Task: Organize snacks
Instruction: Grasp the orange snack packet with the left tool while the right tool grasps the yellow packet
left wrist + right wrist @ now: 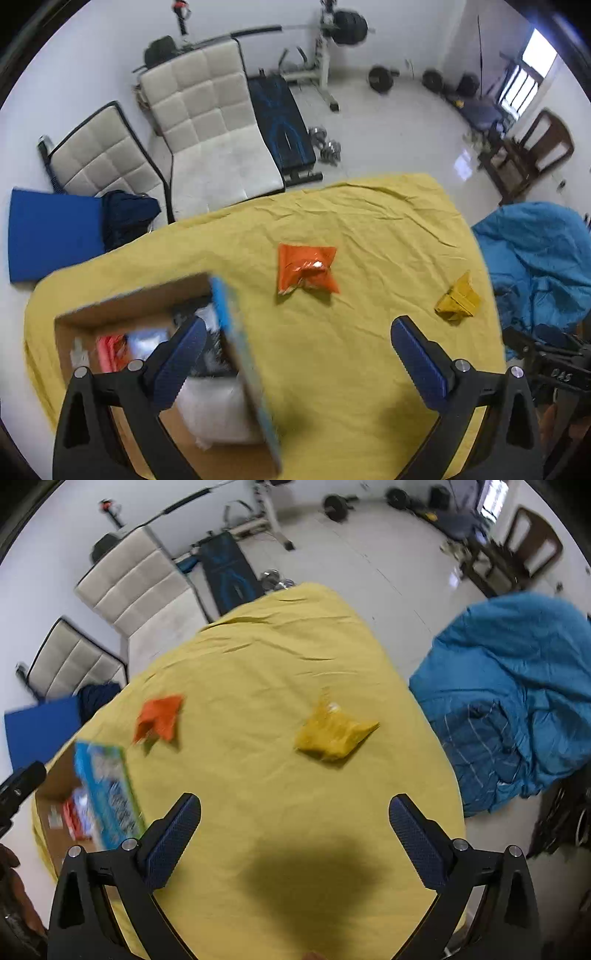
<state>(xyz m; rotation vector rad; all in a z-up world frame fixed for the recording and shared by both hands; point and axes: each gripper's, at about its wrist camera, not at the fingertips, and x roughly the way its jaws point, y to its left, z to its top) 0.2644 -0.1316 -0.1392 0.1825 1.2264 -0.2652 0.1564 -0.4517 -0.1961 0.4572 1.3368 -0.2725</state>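
An orange snack bag (pixel 307 268) (pixel 159 718) lies mid-table on the yellow cloth (pixel 369 221) (pixel 266 664). A yellow snack bag (pixel 458 301) (pixel 334 734) lies further right. A cardboard box (pixel 122 306) (pixel 59 775) with a blue printed side (pixel 243 354) (pixel 109 797) stands at the table's left, holding several packets. My left gripper (pixel 297 334) hovers open above the box's right wall, one finger over the box. My right gripper (pixel 295 810) hangs open over bare cloth, short of the yellow bag.
Two white padded chairs (pixel 210 122) stand beyond the table, with a blue mat (pixel 51 232) at the left. A blue cloth heap (pixel 517 686) lies right of the table. Gym weights (pixel 349 26) and a wooden chair (pixel 546 144) stand at the back.
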